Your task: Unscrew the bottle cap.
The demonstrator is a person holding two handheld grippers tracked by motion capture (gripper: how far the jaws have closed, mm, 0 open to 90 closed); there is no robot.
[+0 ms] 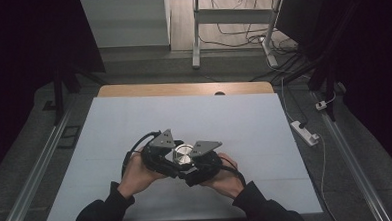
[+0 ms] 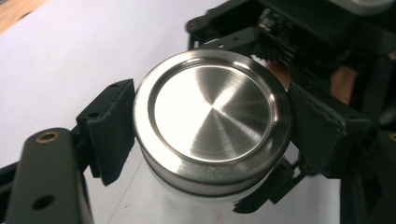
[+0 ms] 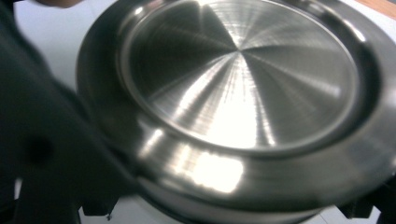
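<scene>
My view of a lab recording bay, dark curtains (image 1: 11, 58), floor rails (image 1: 34, 172), loose cables (image 1: 241, 36), power strip (image 1: 305, 132), paper-covered counter (image 1: 184, 116)

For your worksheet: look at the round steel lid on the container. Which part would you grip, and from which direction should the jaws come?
Grip the steel lid by its outer rim, jaws coming in level from two opposite sides. Its top is a smooth, shallow dish with no knob, so only the vertical edge offers flat contact. The left hand-held gripper shows this: its ribbed pads sit against opposite points of the rim, above the seam with the body below.
</scene>
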